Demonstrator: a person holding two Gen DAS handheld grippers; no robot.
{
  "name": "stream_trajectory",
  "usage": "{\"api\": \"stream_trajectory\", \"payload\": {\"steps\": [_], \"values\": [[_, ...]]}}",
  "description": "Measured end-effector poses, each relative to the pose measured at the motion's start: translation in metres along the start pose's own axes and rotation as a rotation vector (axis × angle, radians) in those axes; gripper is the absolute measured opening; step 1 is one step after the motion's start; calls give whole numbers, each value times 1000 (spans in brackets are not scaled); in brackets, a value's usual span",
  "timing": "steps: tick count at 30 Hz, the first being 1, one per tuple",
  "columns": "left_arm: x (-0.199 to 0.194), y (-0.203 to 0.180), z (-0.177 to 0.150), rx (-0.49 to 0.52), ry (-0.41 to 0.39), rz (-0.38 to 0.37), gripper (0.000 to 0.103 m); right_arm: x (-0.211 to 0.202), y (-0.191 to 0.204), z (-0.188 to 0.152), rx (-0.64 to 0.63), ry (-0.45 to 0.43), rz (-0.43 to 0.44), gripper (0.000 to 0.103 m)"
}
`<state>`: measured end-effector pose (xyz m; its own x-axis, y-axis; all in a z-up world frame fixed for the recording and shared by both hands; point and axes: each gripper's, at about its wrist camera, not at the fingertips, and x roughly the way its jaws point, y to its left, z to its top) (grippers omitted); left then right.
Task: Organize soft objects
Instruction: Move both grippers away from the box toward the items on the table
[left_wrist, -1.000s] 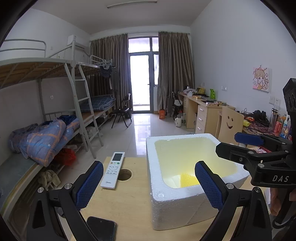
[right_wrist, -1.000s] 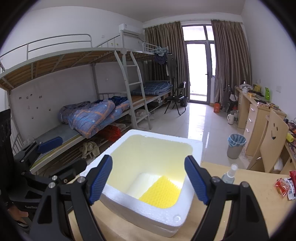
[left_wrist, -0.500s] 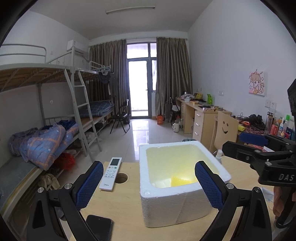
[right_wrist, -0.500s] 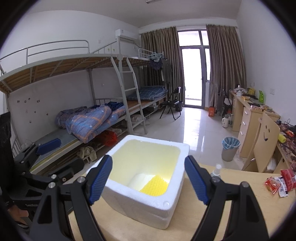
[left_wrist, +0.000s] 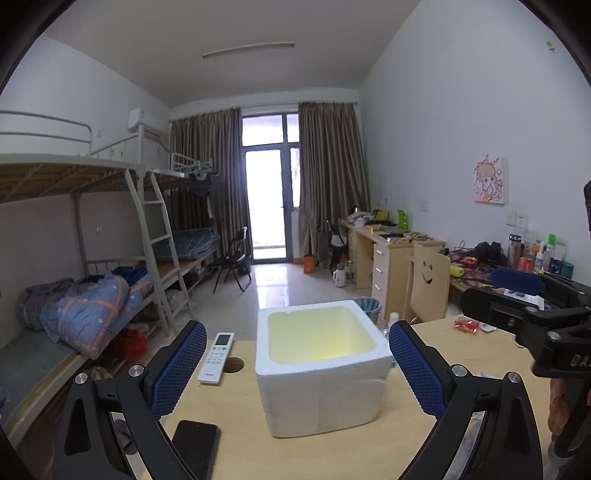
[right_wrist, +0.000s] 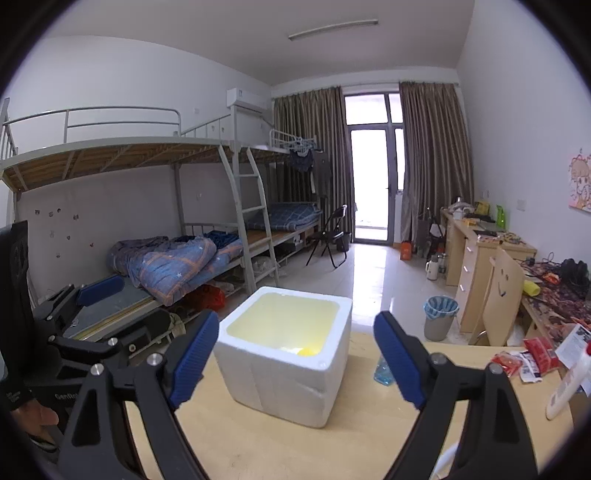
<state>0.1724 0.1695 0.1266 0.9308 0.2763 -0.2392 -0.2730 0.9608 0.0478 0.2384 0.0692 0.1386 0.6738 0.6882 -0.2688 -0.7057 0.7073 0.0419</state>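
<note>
Both tongs, left (left_wrist: 297, 365) and right (right_wrist: 295, 360), unclenched and empty, right widening; yellow soft thing (right_wrist: 308, 351) inside foam box (right_wrist: 284, 354) on worktop (right_wrist: 354, 435); risk: nudging light box toward remote (left_wrist: 216, 357) or phone (left_wrist: 194, 448).

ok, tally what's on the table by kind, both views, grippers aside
Foam box: 1
Yellow soft item inside the box: 1
Remote control: 1
Phone: 1
Clear blue bottle: 1
Red snack packets: 3, partly overlapping
Total: 8

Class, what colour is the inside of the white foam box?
Pale yellow inside the white foam box; clearest in the left wrist view.
</note>
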Motion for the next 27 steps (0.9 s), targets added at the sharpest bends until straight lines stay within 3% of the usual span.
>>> {"api": "stream_trajectory", "payload": {"steps": [3, 14, 27], "values": [[-16, -9, -1, 7, -14, 3, 99, -15, -1, -4, 1, -22, -21, 103], [-57, -36, -14, -6, -48, -47, 102, -54, -13, -23, 1, -51, -58, 103], [-90, -78, -100, -28, -61, -139, 103, -90, -21, -104, 32, -109, -165, 103]]}}
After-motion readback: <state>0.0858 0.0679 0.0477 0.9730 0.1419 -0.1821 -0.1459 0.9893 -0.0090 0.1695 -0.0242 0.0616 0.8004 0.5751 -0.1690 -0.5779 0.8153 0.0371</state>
